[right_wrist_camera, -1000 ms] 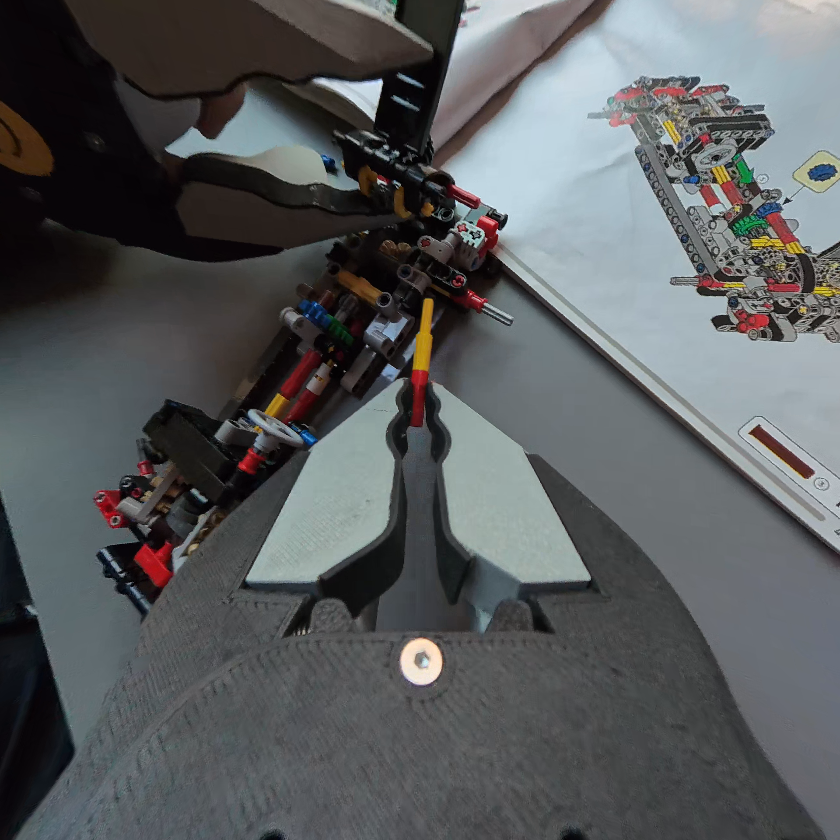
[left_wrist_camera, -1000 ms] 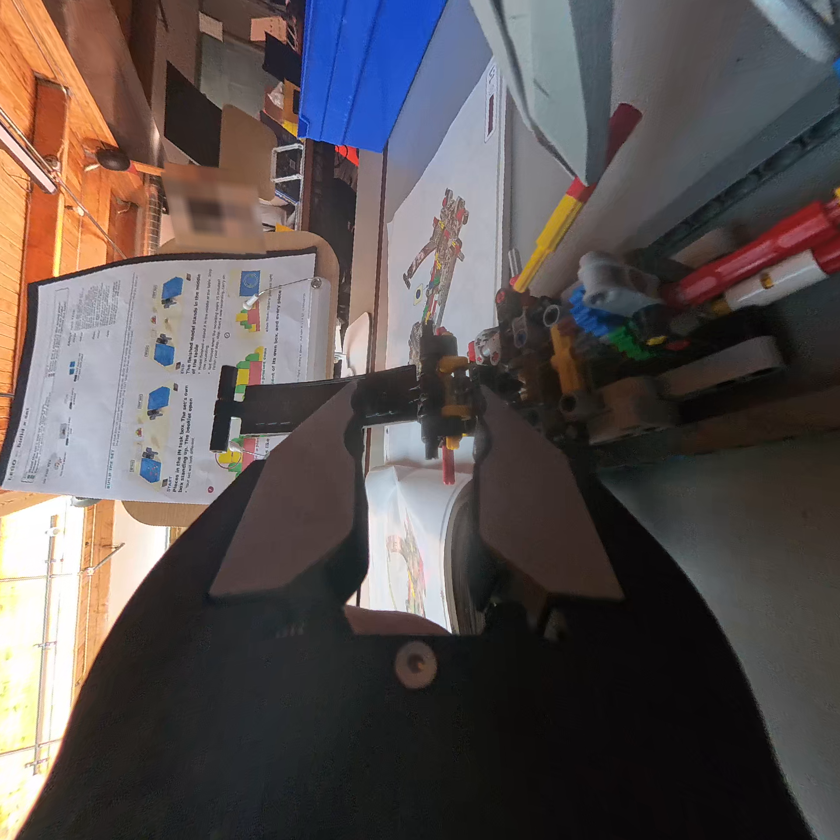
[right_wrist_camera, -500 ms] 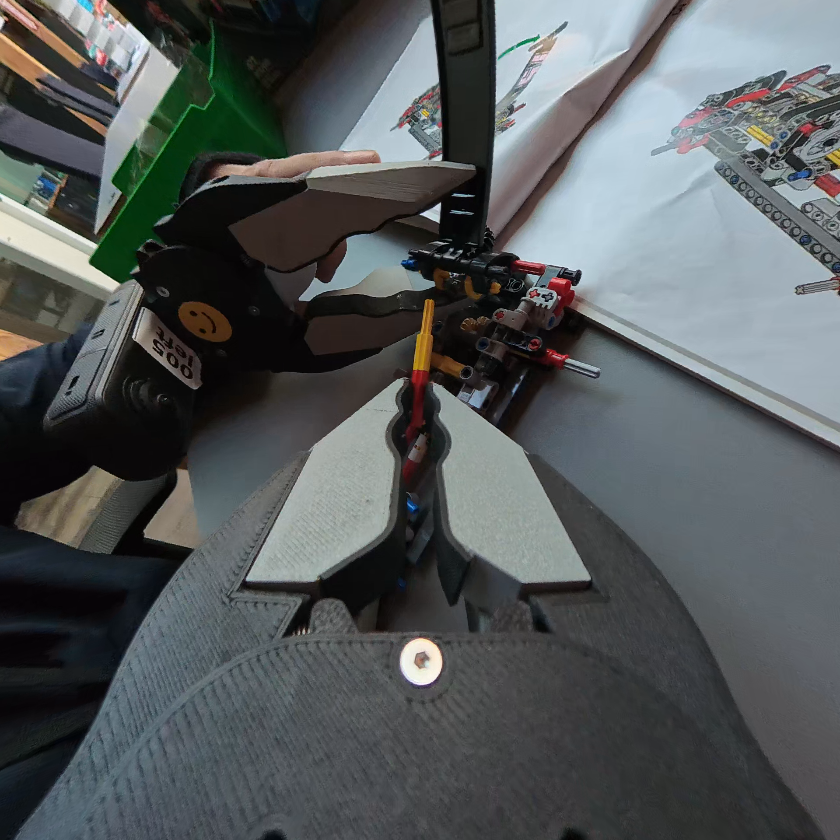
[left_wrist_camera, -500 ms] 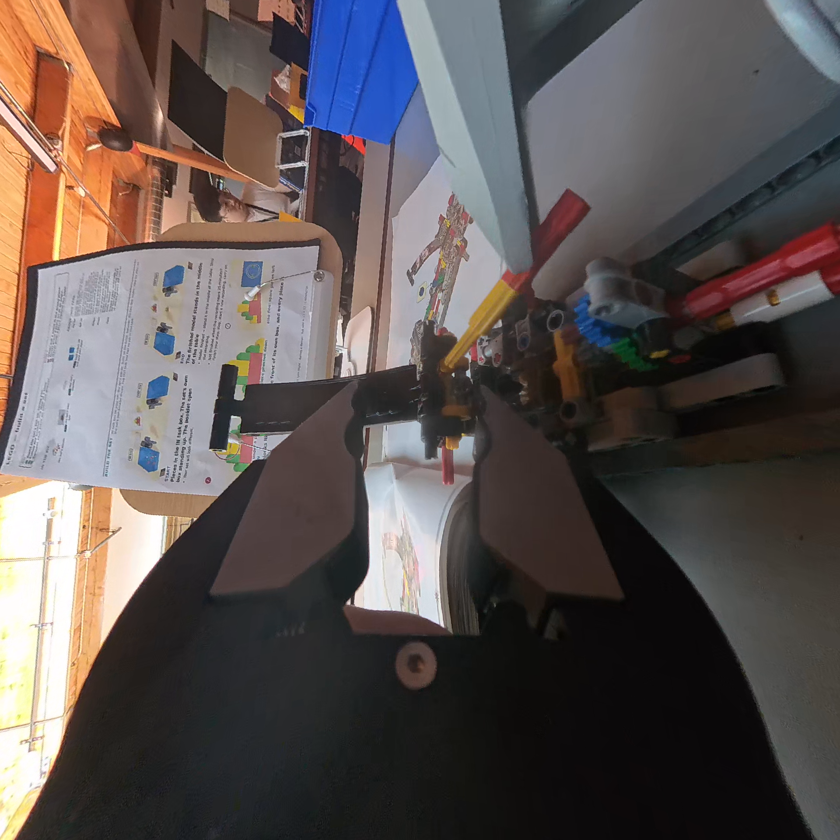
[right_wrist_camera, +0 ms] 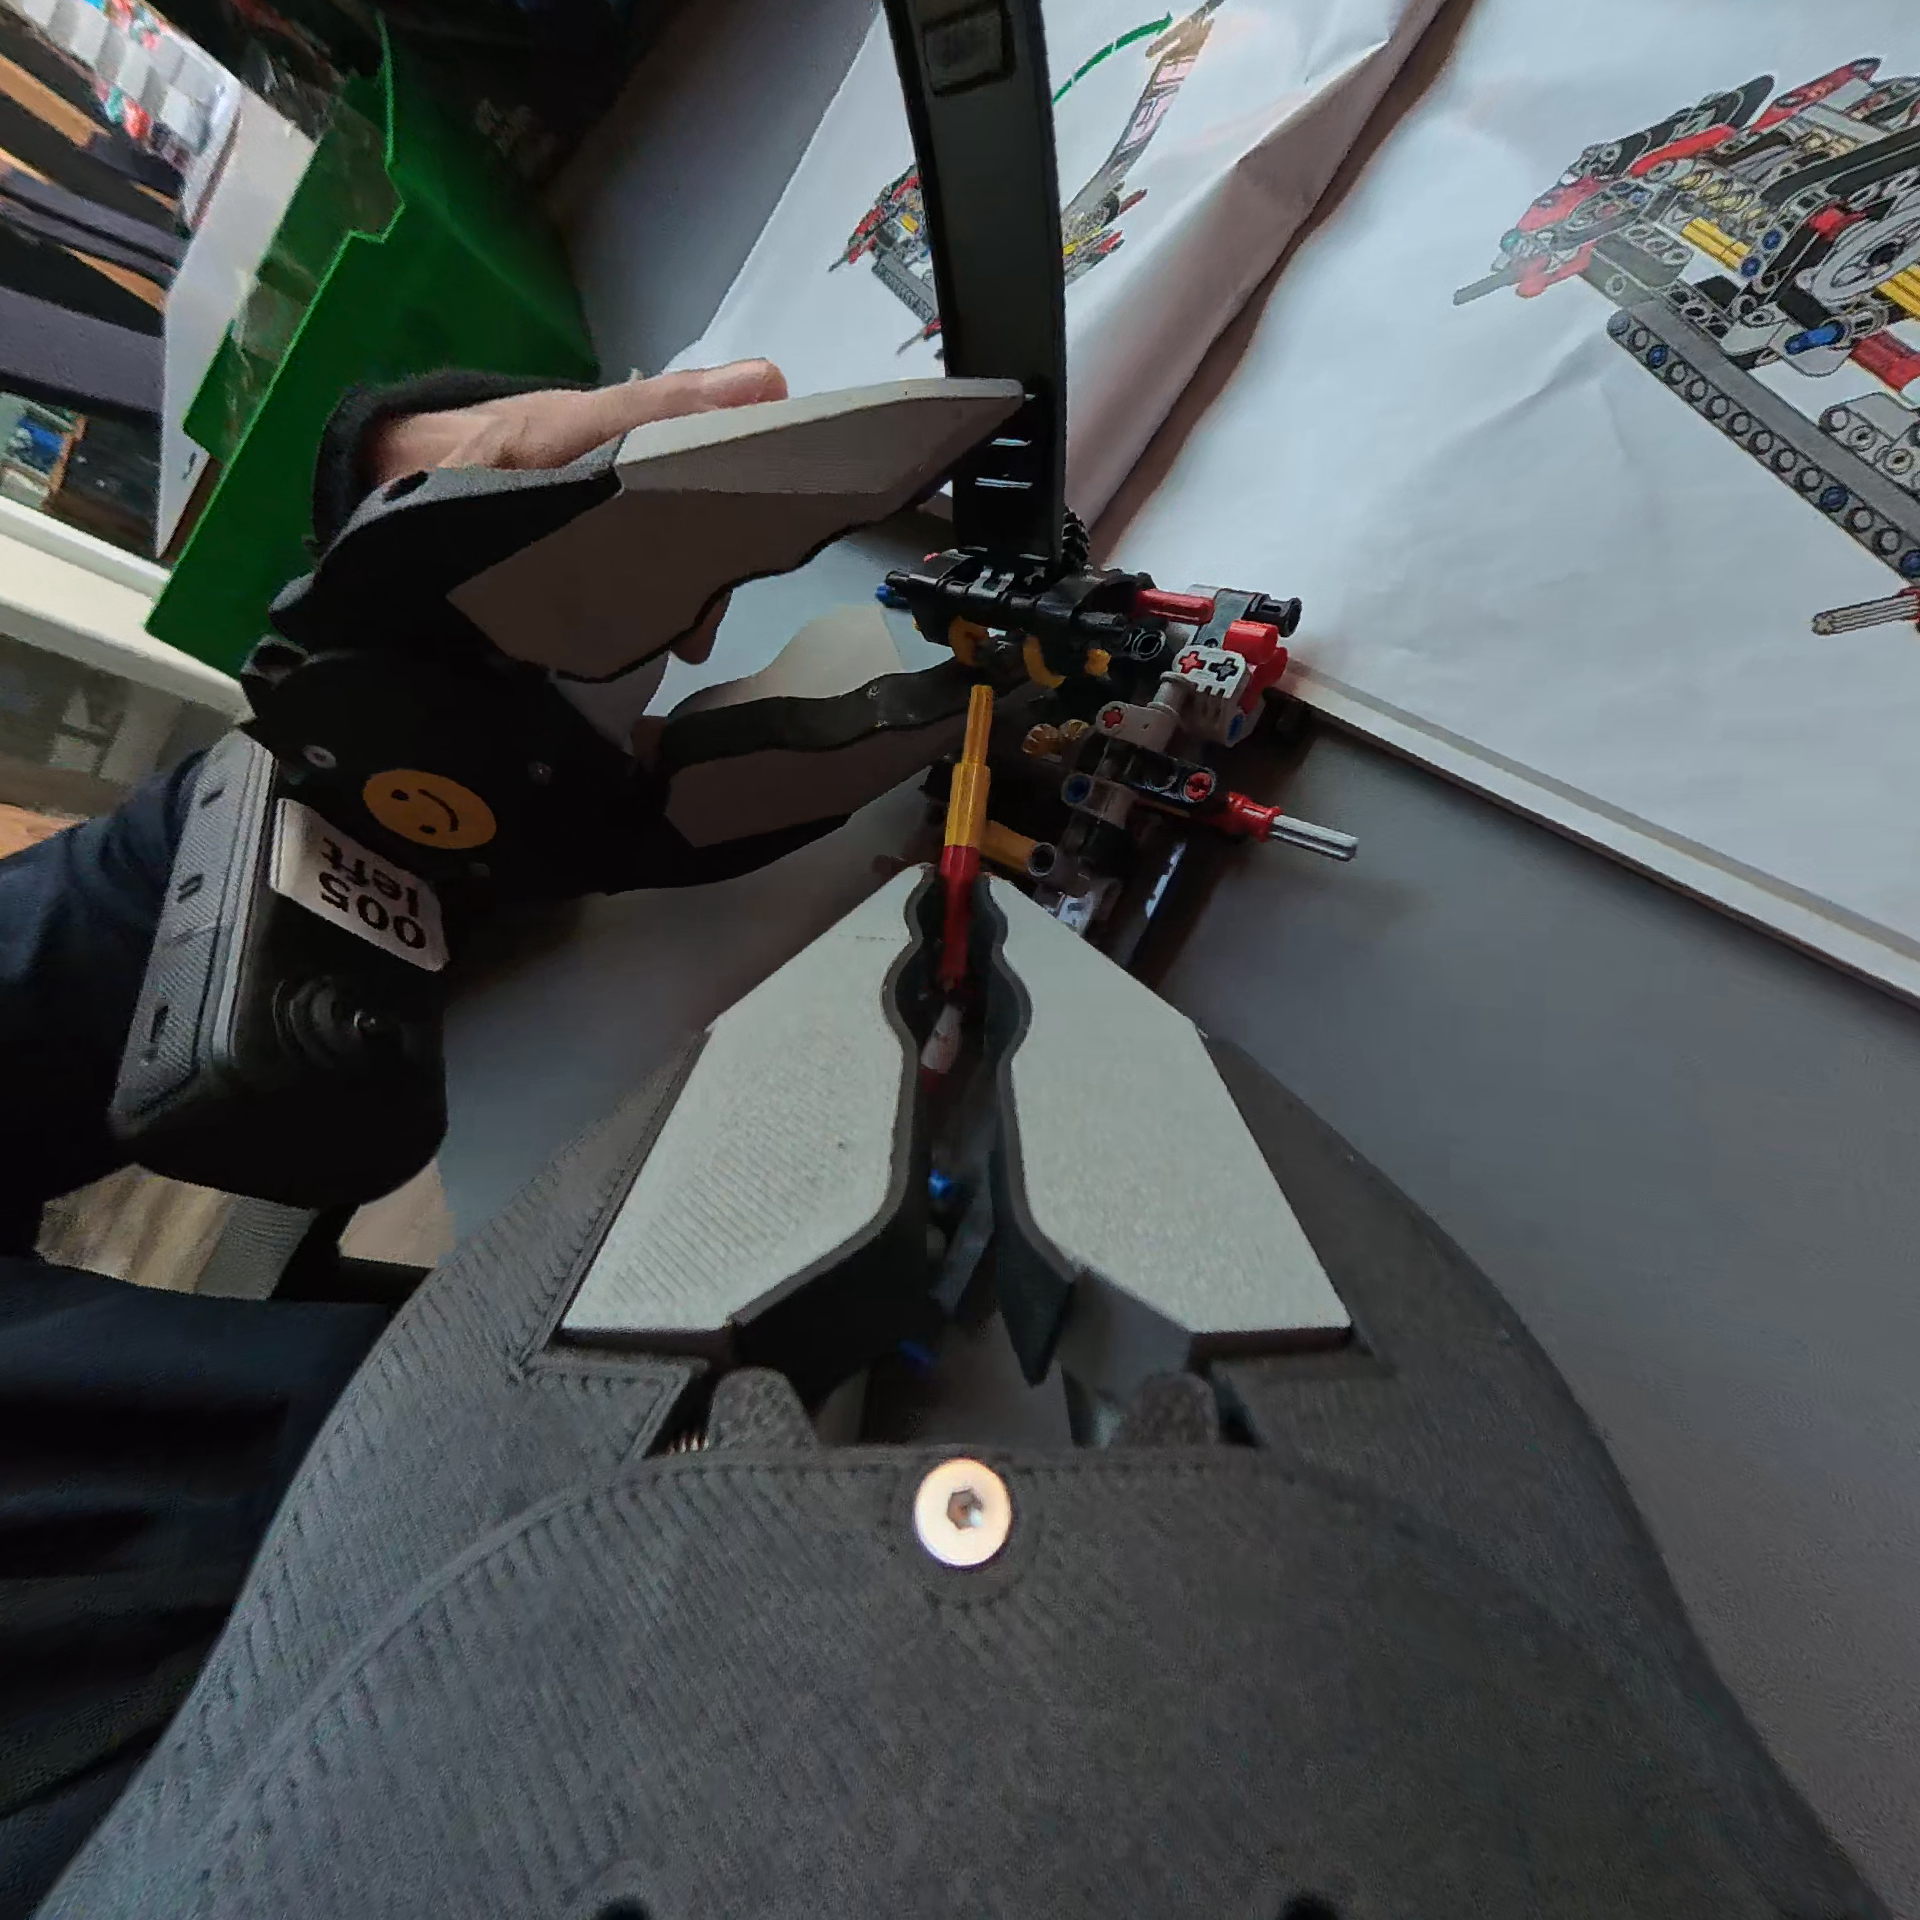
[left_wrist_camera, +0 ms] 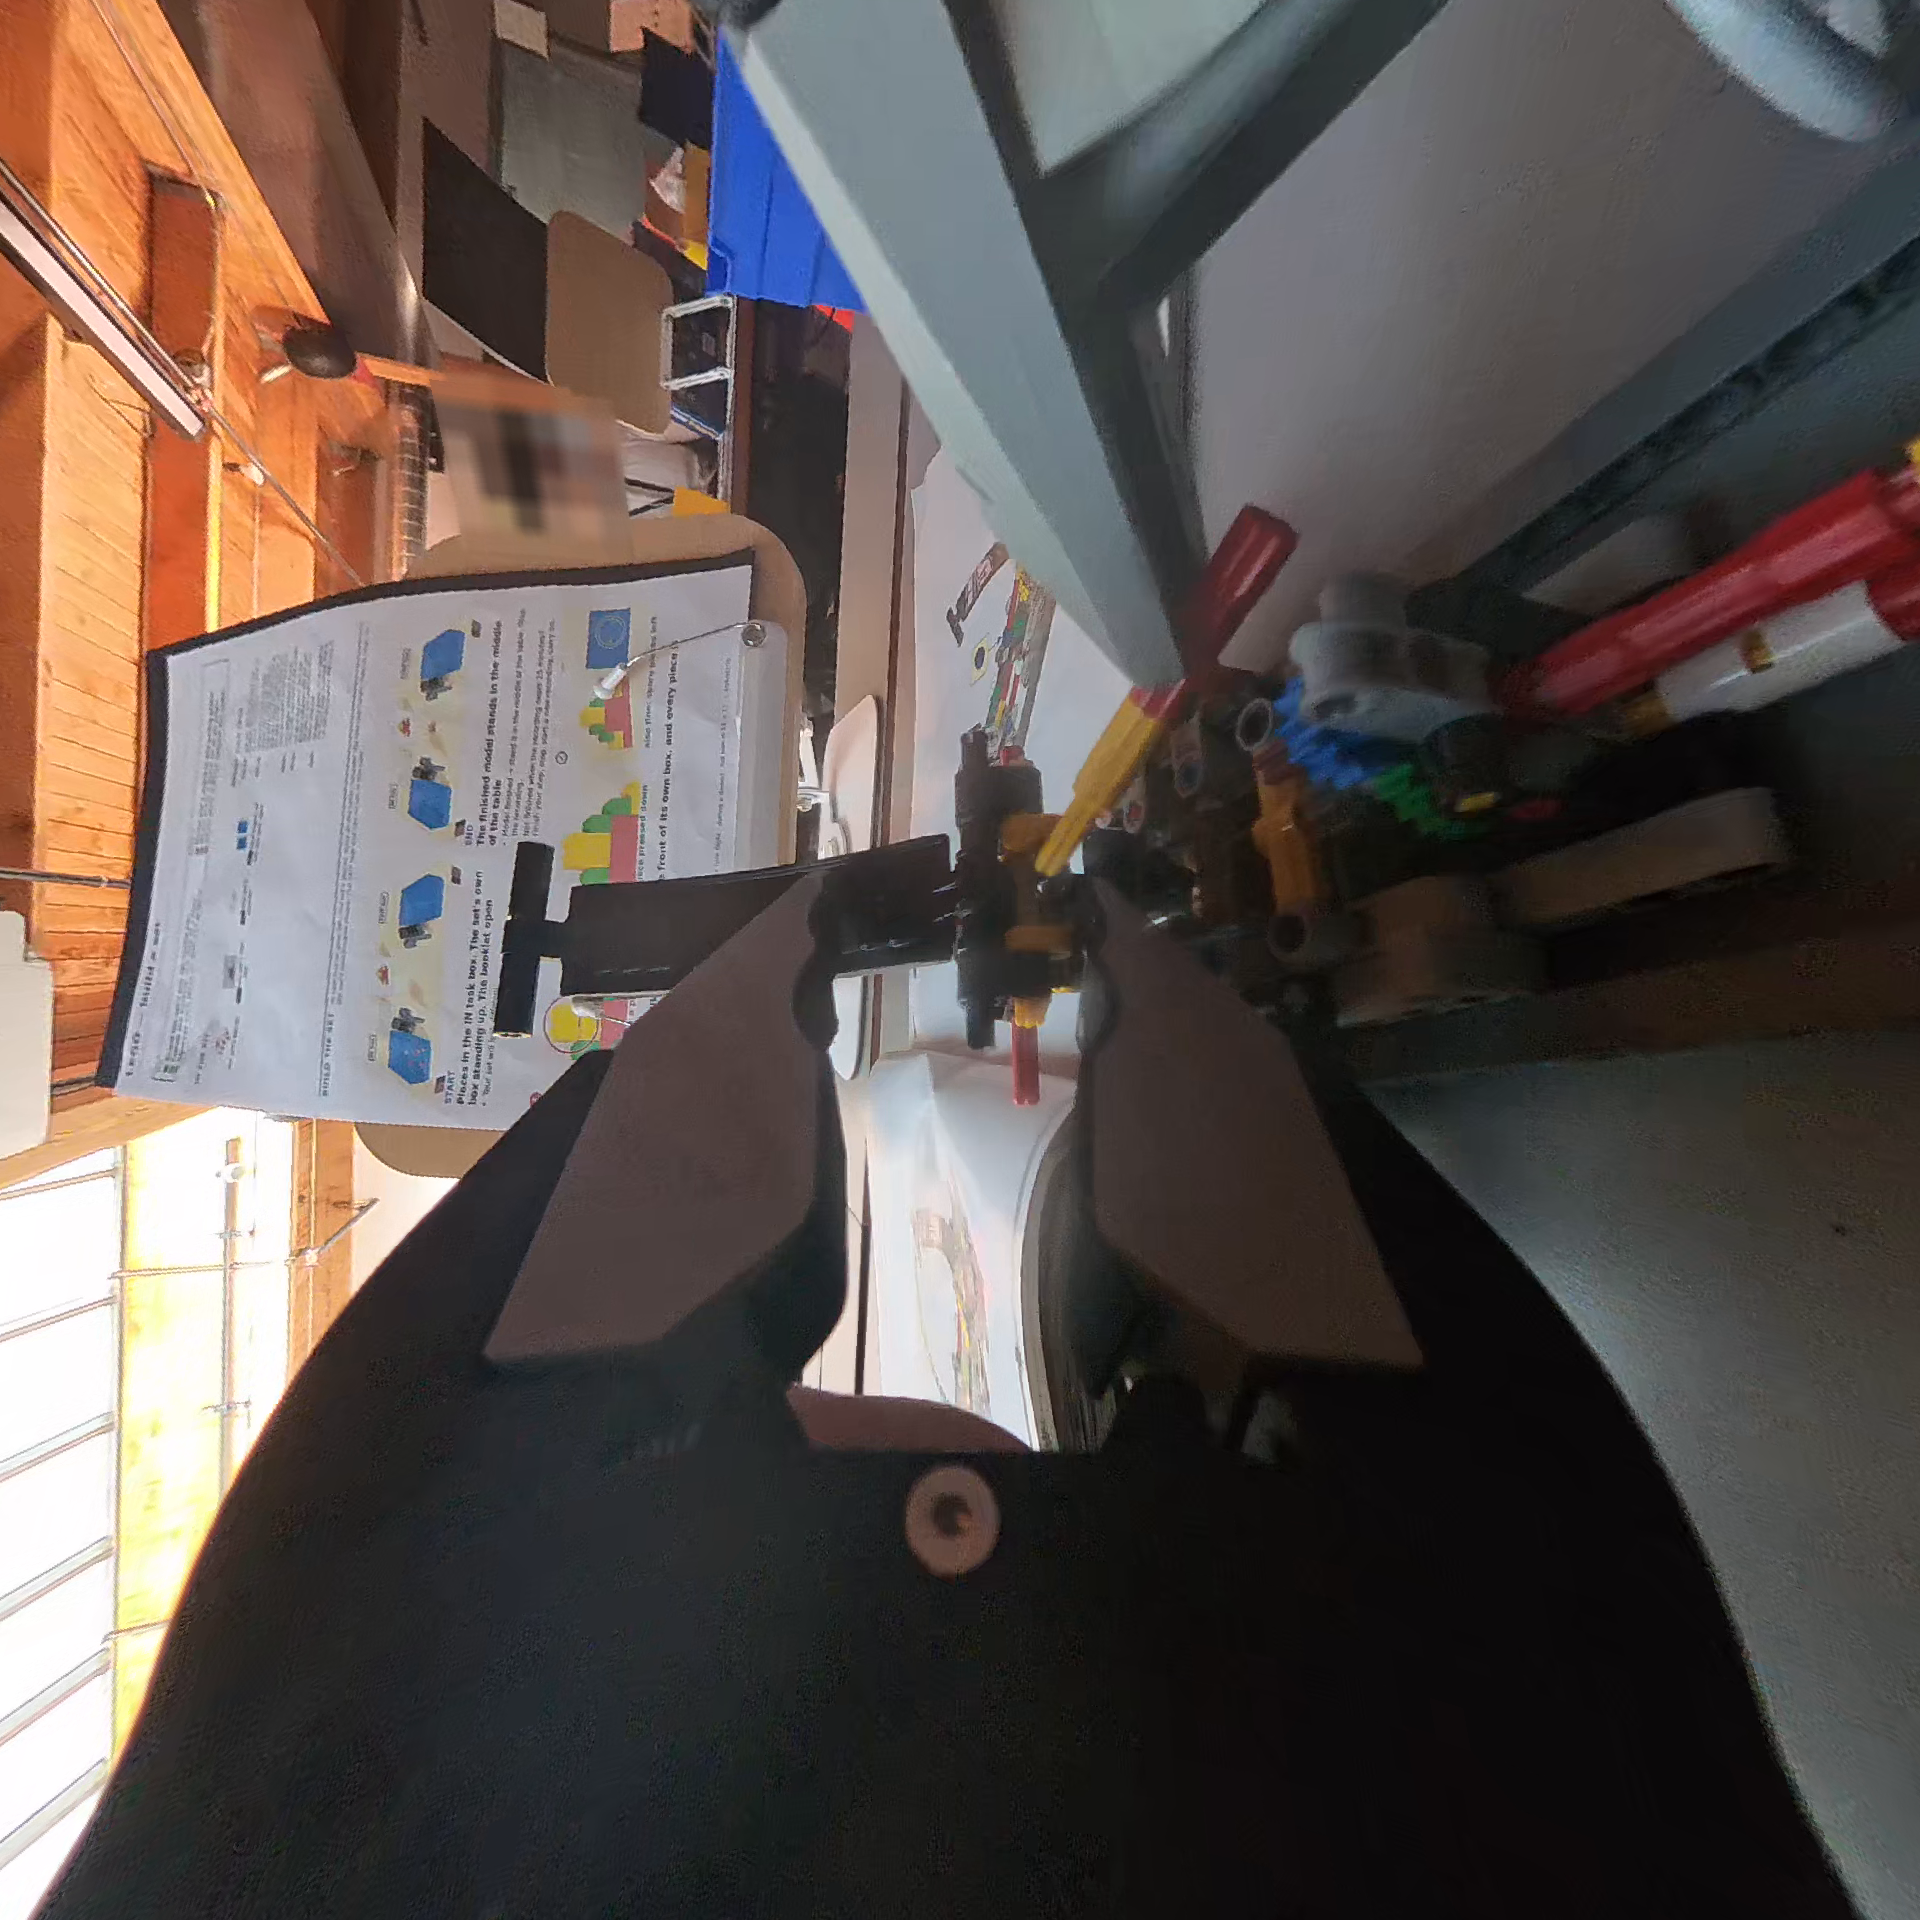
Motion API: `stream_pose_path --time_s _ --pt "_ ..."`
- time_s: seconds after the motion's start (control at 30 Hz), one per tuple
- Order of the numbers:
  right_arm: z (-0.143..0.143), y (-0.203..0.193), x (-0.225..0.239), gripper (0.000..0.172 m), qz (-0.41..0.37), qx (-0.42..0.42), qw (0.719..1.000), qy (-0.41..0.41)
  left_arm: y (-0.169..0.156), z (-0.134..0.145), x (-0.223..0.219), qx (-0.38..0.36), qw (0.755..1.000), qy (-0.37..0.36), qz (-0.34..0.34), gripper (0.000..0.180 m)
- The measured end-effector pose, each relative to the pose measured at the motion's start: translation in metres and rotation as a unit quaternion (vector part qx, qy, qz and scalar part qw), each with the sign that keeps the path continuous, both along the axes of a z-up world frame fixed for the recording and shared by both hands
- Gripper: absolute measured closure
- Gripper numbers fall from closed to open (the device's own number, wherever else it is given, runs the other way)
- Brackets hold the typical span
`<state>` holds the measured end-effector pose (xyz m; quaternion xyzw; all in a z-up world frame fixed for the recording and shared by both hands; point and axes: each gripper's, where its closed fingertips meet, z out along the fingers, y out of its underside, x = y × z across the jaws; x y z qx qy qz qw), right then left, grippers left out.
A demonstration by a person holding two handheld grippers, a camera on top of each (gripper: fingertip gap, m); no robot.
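The right tongs (right_wrist_camera: 958, 904) are clamped on the red end of a slim red-and-yellow plastic rod (right_wrist_camera: 966, 800), whose yellow tip reaches the black-and-yellow joint of a multicoloured toy-brick model (right_wrist_camera: 1132, 717) lying on the dark grey table (right_wrist_camera: 1558, 1091). The left tongs (left_wrist_camera: 956, 935) are closed on that joint, one finger (right_wrist_camera: 810, 457) against the base of the model's upright black panel (right_wrist_camera: 997, 260), the other beneath. Beyond lies an open white building-instruction booklet (right_wrist_camera: 1507, 468), with a green bin (right_wrist_camera: 343, 312) farther left.
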<state>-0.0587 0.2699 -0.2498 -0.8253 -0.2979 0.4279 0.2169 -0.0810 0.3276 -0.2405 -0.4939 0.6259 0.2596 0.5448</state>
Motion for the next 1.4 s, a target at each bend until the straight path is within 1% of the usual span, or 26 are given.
stream_pose_path --time_s 0.13,0.27,0.47,0.9,0.97,1.1,1.3,1.33,1.4 --pt "-0.003 0.002 -0.005 0.168 -0.008 -0.021 1.000 -0.010 0.000 0.000 0.000 -0.001 1.000 -0.001 0.003 0.141" --pt "0.000 0.000 -0.008 0.168 -0.025 -0.047 0.998 0.017 -0.001 -0.001 0.001 0.004 1.000 0.002 0.004 0.143" --pt "-0.001 0.004 -0.005 0.169 -0.055 -0.064 0.996 0.036 -0.001 -0.001 0.001 0.001 1.000 -0.004 0.003 0.143" --pt "0.003 0.003 -0.007 0.169 -0.071 -0.097 0.990 0.073 -0.001 -0.002 0.001 0.001 1.000 -0.004 0.006 0.146" --pt "0.003 0.003 -0.008 0.169 -0.074 -0.121 0.986 0.087 -0.001 -0.002 0.001 0.004 1.000 -0.001 0.006 0.146" --pt "0.005 0.002 -0.010 0.170 -0.090 -0.196 0.967 0.133 -0.001 -0.002 0.001 0.011 1.000 0.000 0.005 0.146" --pt "0.013 0.008 -0.012 0.170 -0.110 -0.255 0.946 0.164 -0.001 -0.002 0.002 0.023 1.000 -0.003 0.003 0.149" --pt "0.014 0.009 -0.014 0.172 -0.114 -0.266 0.943 0.167 -0.001 -0.003 0.003 0.024 1.000 -0.002 0.002 0.152" --pt "0.012 0.013 -0.015 0.172 -0.127 -0.272 0.941 0.158 -0.001 -0.003 0.004 0.031 1.000 0.000 0.002 0.152"
